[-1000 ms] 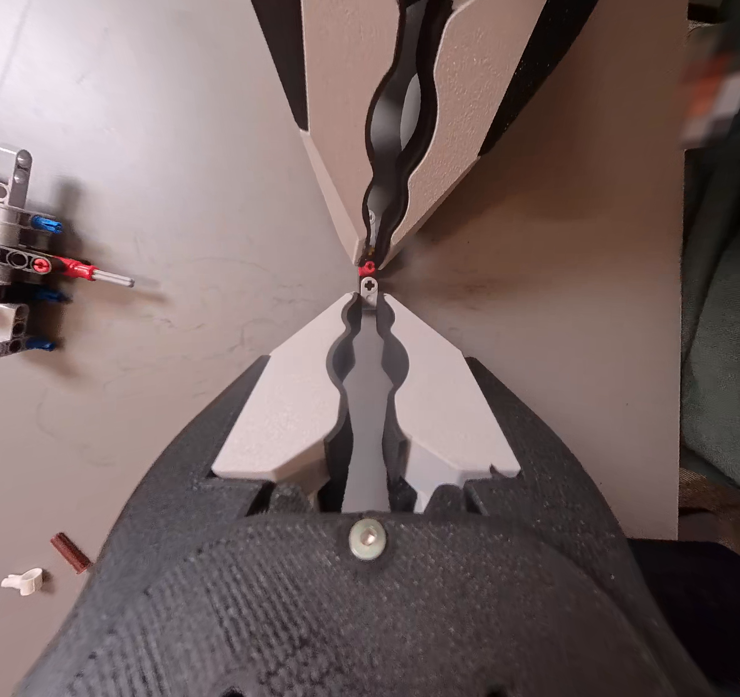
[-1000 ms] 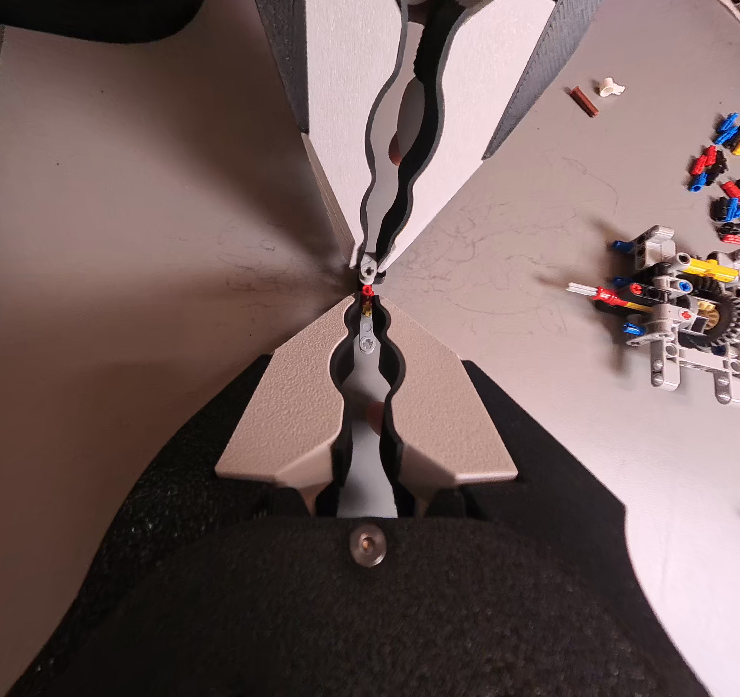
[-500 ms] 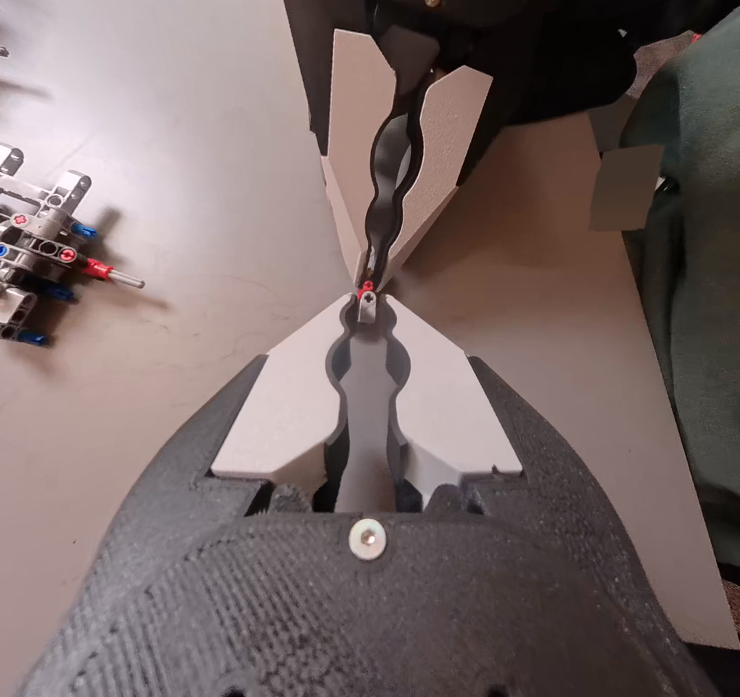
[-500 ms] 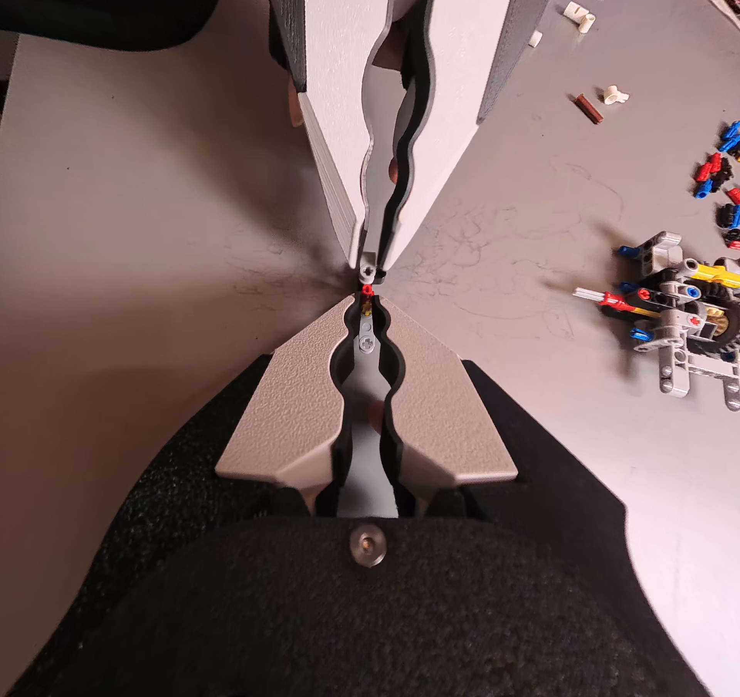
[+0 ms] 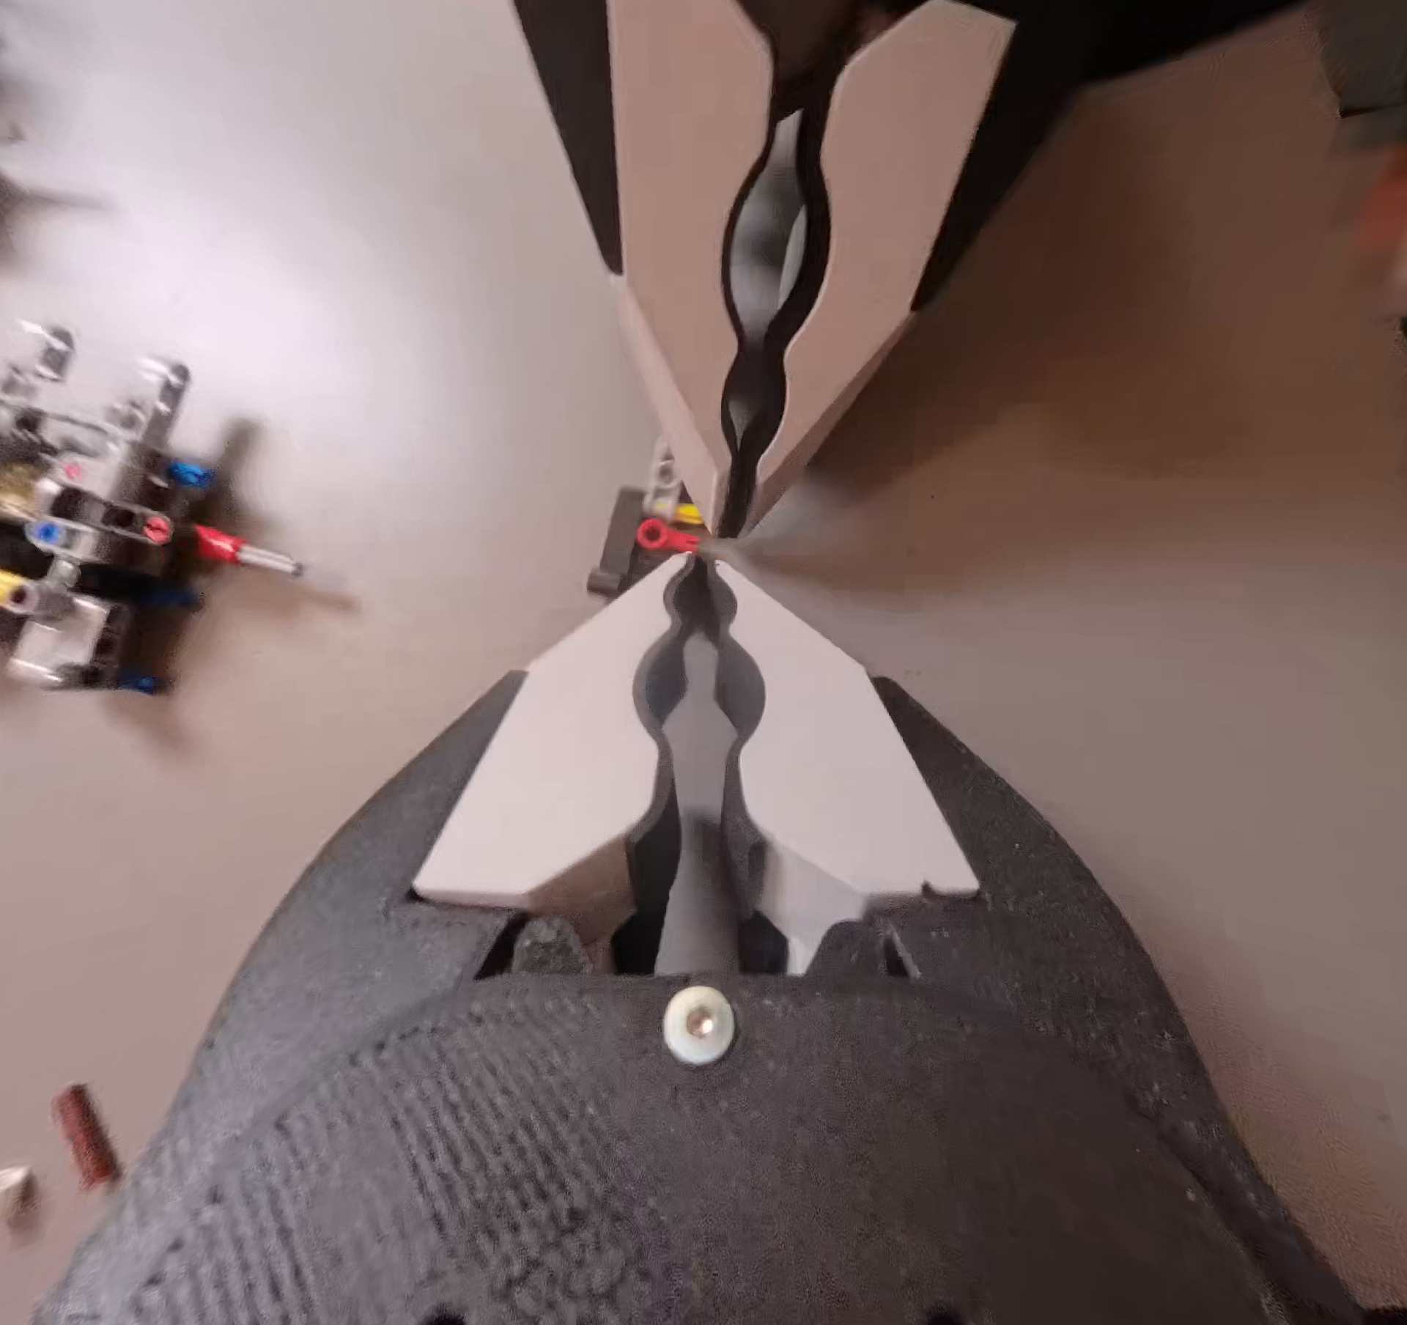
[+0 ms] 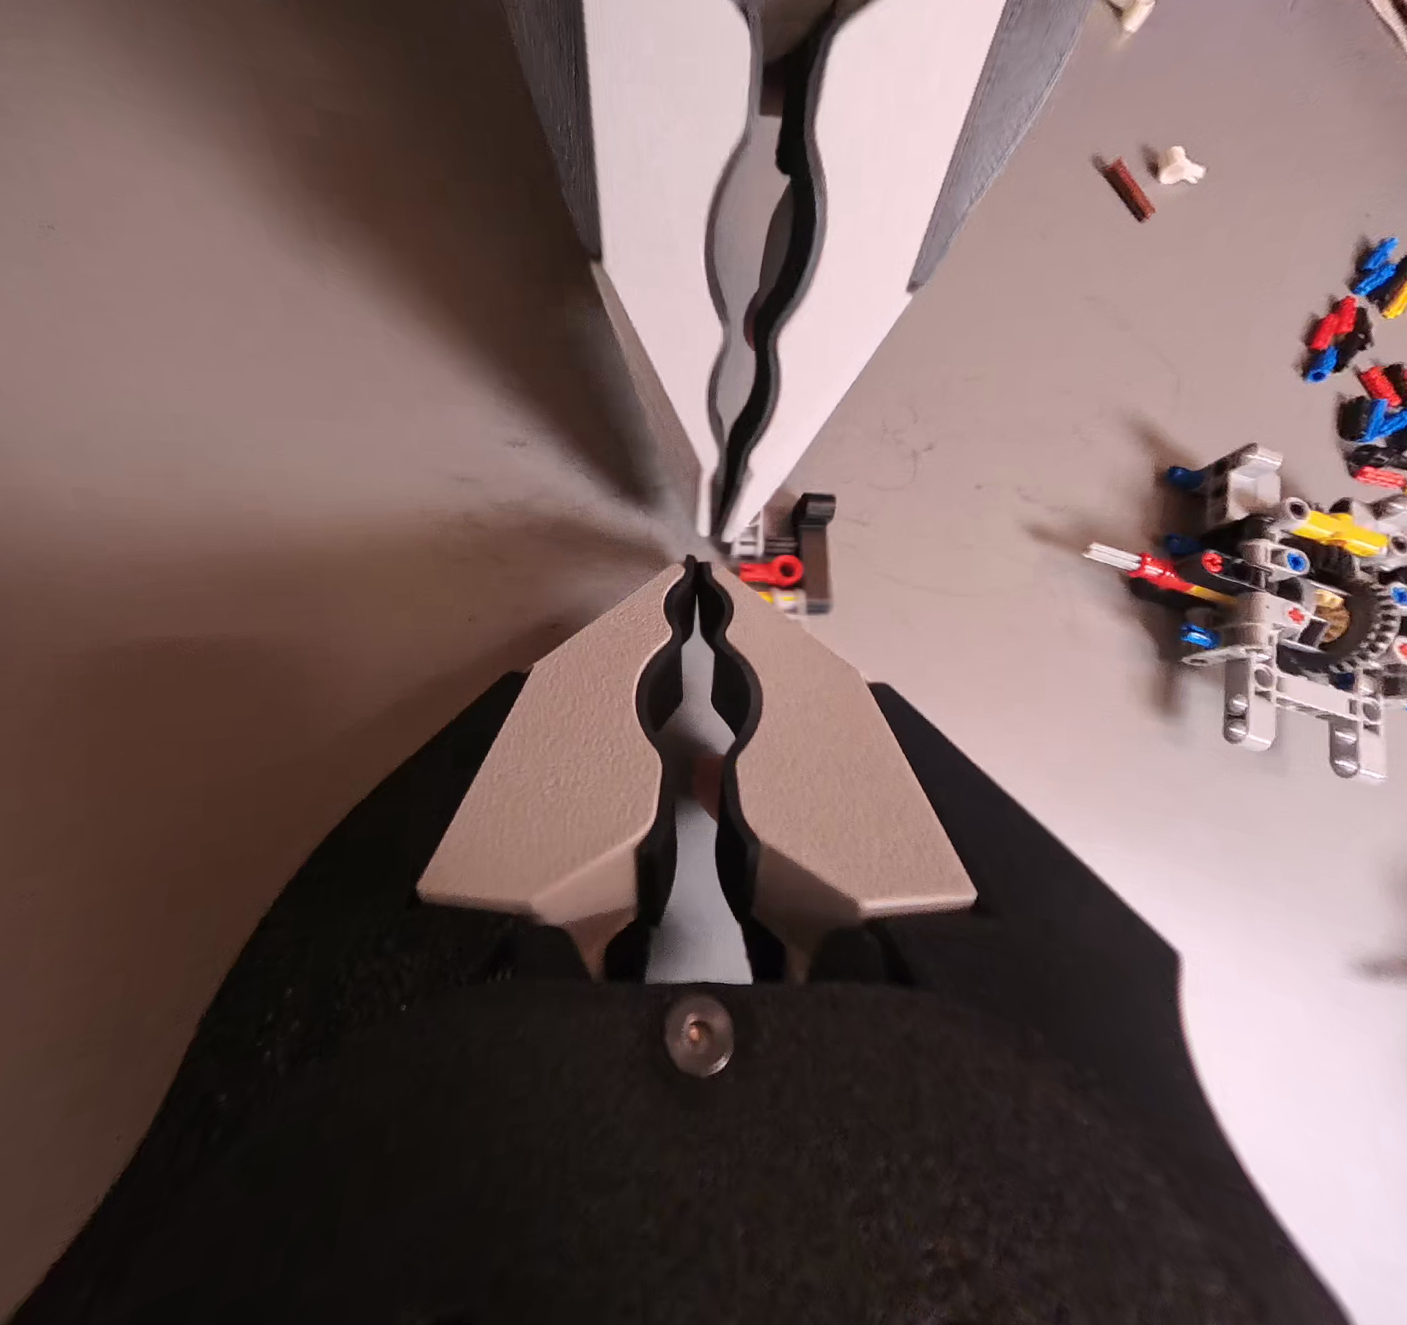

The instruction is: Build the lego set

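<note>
My left gripper (image 5: 697,563) is shut, with nothing showing between its pads. My right gripper (image 6: 694,565) is shut the same way, tip to tip with the left one. Each shows from the front in the other's view, the right gripper (image 5: 732,523) and the left gripper (image 6: 723,527). A small brick assembly with a red connector (image 5: 662,535), a black beam (image 5: 617,542) and grey and yellow parts lies on the table just beside the tips. It also shows in the right wrist view (image 6: 776,569). Both views are blurred by motion.
A larger grey, black and yellow brick assembly with a gear (image 6: 1294,603) stands off to the side, also in the left wrist view (image 5: 91,527). Loose blue and red pins (image 6: 1363,359), a brown pin (image 6: 1125,188) and a white piece (image 6: 1178,168) lie farther off.
Before, the right gripper held a thin grey, yellow and red piece and the left a small grey piece. Now both pairs of pads are together and the small assembly lies beside the tips.
</note>
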Tool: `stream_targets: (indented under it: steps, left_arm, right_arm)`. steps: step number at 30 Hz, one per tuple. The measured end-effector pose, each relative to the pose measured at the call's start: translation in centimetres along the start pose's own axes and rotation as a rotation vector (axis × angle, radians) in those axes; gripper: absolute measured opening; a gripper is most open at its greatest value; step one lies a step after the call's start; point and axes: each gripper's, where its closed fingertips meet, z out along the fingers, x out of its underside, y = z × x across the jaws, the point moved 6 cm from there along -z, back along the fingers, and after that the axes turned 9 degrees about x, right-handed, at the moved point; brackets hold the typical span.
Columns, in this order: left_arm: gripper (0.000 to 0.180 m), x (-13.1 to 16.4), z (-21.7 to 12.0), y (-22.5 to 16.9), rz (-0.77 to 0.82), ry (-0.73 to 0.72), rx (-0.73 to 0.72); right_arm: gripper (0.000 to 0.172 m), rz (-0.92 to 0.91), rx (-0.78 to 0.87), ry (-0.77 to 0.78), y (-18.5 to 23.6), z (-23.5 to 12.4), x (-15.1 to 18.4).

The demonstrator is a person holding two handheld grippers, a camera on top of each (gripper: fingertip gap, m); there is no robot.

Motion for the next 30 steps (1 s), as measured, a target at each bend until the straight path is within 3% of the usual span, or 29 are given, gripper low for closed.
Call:
stream_targets:
  steps: [5,10,18,20,23,27,30]
  left_arm:
    - [0.0,-2.0,-1.9,-0.3,0.02,-0.044,0.008]
    - [0.0,-0.8,-3.3,0.6,-0.06,-0.121,-0.057]
    - [0.034,1.1,-1.4,0.7,-0.207,-0.142,-0.147]
    - [0.03,1.1,-0.8,0.9,-0.216,-0.127,-0.147]
    - [0.012,1.0,-0.2,1.1,-0.209,-0.112,-0.147]
    - [0.009,0.9,-0.6,1.0,-0.278,-0.171,-0.033]
    - [0.009,0.4,-1.6,0.7,-0.402,-0.351,0.177]
  right_arm:
    - [0.0,0.057,-0.034,-0.028,-0.6,-0.3,0.2]
    - [0.0,0.053,0.021,-0.055,-1.5,-1.2,0.6]
    - [0.014,0.008,0.058,-0.015,-2.3,-1.2,1.8]
    - [0.014,0.001,0.07,-0.022,-2.4,-1.1,1.7]
    - [0.017,-0.023,0.086,-0.035,-2.4,-1.2,1.8]
    - [0.03,-0.108,0.104,-0.074,-2.2,-1.3,2.0]
    - [0.039,-0.164,0.088,-0.171,-1.6,-1.9,1.0]
